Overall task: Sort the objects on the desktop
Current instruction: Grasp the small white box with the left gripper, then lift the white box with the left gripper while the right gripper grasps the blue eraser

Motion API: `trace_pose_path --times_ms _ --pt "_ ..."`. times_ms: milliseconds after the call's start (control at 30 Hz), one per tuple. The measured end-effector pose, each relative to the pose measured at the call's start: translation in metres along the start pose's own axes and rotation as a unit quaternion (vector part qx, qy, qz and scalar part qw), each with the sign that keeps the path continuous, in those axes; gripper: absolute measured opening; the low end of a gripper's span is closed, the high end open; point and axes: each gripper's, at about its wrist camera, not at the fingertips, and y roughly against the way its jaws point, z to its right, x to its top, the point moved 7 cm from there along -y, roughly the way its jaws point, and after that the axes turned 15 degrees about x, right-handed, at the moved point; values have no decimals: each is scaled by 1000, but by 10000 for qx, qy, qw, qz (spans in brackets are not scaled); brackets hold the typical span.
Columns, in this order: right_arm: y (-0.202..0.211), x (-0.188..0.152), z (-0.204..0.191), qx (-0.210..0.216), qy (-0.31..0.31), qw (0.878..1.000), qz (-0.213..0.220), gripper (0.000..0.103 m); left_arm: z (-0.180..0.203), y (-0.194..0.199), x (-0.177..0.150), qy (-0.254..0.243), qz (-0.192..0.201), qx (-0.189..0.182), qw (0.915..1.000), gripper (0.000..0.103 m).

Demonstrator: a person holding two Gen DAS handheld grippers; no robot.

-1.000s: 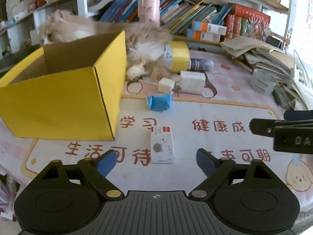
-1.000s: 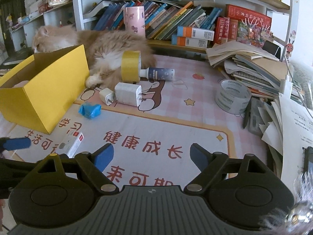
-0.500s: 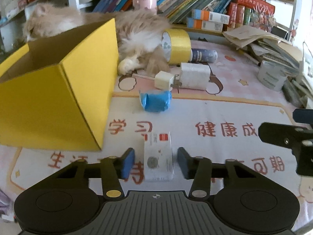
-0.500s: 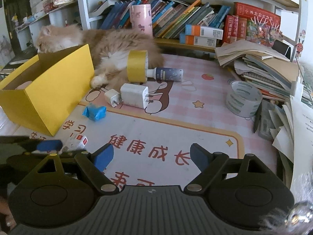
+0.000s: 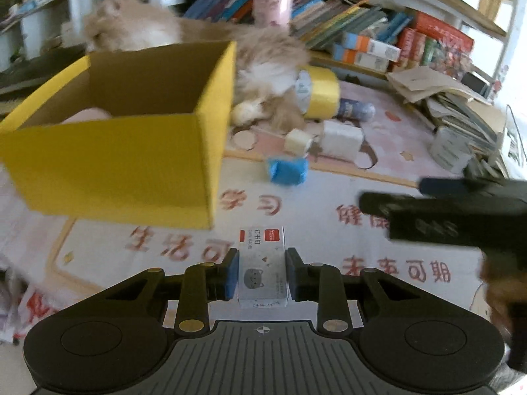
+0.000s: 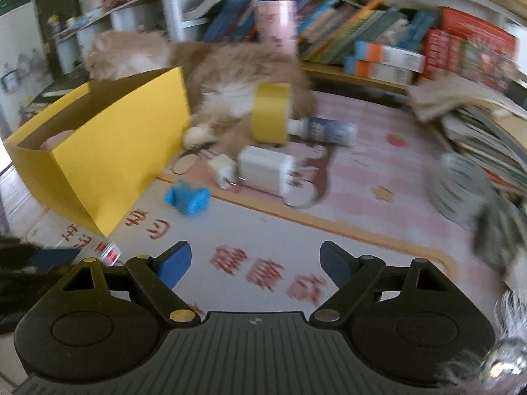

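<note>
My left gripper point(image 5: 262, 273) is shut on a small white staples box point(image 5: 262, 265) with a red label, held just above the printed desk mat. An open yellow cardboard box point(image 5: 131, 151) stands to its front left, also seen in the right wrist view point(image 6: 108, 151). My right gripper point(image 6: 255, 263) is open and empty over the mat. Ahead lie a blue crumpled item point(image 6: 187, 197), a small plug point(image 6: 222, 169), a white charger point(image 6: 268, 172), a yellow tape roll point(image 6: 270, 117) and a dark bottle point(image 6: 324, 130).
A fluffy cat point(image 6: 210, 75) lies behind the yellow box against the bookshelf point(image 6: 362, 33). A grey tape roll point(image 6: 461, 187) and stacked papers and books point(image 6: 477, 121) fill the right side. The right gripper shows in the left wrist view point(image 5: 454, 214).
My left gripper closed from wide open onto the staples box and lifted it slightly. My right gripper moved forward and left, staying open.
</note>
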Motion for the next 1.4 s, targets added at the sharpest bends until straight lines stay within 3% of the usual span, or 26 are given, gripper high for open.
trace_pose_path --times_ms 167,400,633,767,1400 --pt "-42 16 -14 383 458 9981 -157 81 -23 17 -3 334 -4 270 9991 28" --pt "-92 28 -22 599 740 9948 -352 76 -50 31 -6 648 18 687 9955 28" --pt "-106 30 -20 703 893 9930 -312 44 -60 36 -9 735 28 828 9938 28" --pt "-98 30 -15 712 870 9933 -254 37 -55 33 -9 647 1 724 9953 28" --pt "12 6 -21 256 -9 9994 243 34 -31 43 -5 300 281 -97 9991 28"
